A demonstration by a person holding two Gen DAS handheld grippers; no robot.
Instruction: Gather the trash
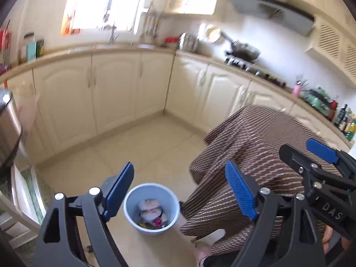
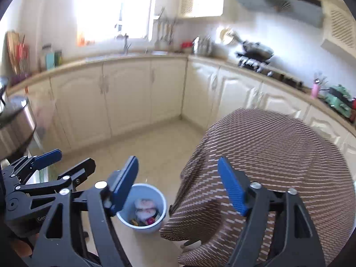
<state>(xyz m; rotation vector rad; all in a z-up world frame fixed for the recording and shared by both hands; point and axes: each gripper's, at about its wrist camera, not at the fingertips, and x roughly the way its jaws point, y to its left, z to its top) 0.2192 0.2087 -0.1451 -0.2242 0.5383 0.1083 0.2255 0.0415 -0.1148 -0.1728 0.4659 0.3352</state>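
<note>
Left wrist view: the left gripper (image 1: 180, 191) and right gripper (image 2: 178, 183) are seen spread wide with nothing between the pads, above a blue bin (image 1: 151, 209) at lower centre already holding trash (image 1: 150, 211). Collection is judged largely done; no loose trash is seen on the floor (image 1: 144, 146). A brown striped garment (image 1: 251, 155) is draped just right of the bin, cabinets (image 1: 115, 89) behind.

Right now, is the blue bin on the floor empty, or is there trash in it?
Not empty. The blue bin stands upright on the tile floor with wrappers lying at its bottom, well below the rim.
</note>
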